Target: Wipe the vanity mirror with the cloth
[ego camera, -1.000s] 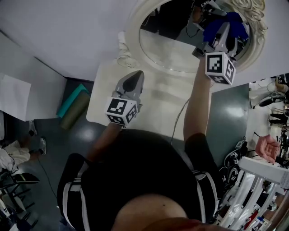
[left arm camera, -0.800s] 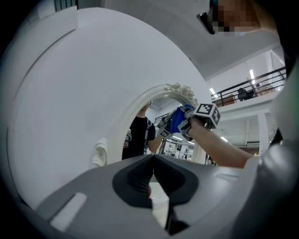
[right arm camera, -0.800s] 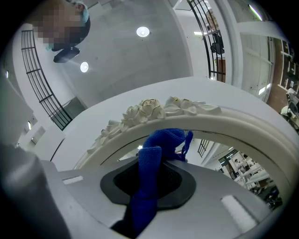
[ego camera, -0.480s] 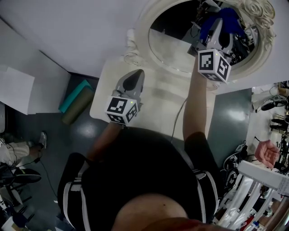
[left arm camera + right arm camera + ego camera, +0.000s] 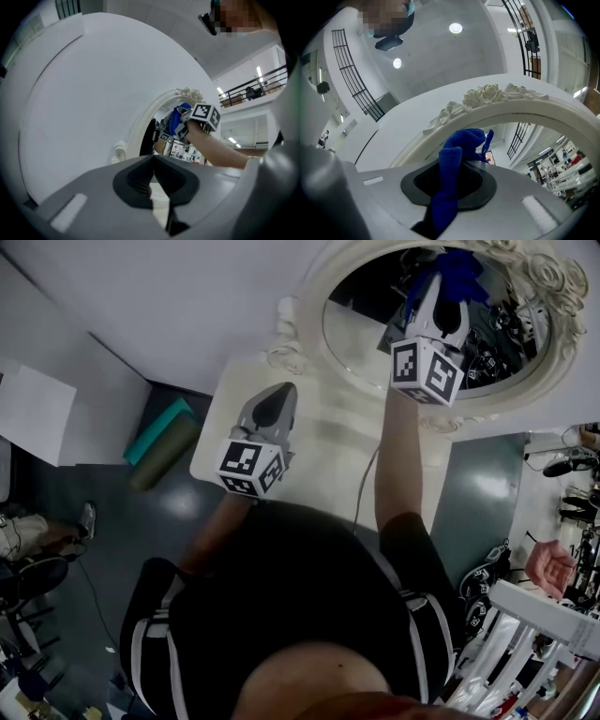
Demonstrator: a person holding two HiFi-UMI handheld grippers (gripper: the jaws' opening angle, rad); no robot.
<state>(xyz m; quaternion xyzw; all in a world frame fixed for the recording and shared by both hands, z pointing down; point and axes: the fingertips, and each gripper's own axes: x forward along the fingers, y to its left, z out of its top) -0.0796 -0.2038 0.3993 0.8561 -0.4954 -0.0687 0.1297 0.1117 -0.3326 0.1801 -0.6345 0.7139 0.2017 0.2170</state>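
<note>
The oval vanity mirror (image 5: 497, 334) in its ornate white frame (image 5: 309, 296) stands at the back of a white table (image 5: 323, 442). My right gripper (image 5: 442, 285) is raised against the upper part of the glass, shut on a blue cloth (image 5: 459, 266). In the right gripper view the cloth (image 5: 452, 164) bunches out from the right gripper (image 5: 459, 161) just under the frame's carved roses (image 5: 487, 96). My left gripper (image 5: 284, 393) hovers over the table, shut and holding nothing. From the left gripper (image 5: 153, 158) I see the mirror frame (image 5: 140, 124) and the cloth (image 5: 176, 121).
A thin cable (image 5: 364, 486) runs across the table. A teal rolled mat (image 5: 157, 444) lies on the dark floor at the left, near a white sheet (image 5: 33, 418). Another person's hand (image 5: 548, 566) and cluttered equipment (image 5: 525, 634) are at the right.
My right gripper has carried the cloth leftward and up across the mirror glass. The left gripper has stayed where it was.
</note>
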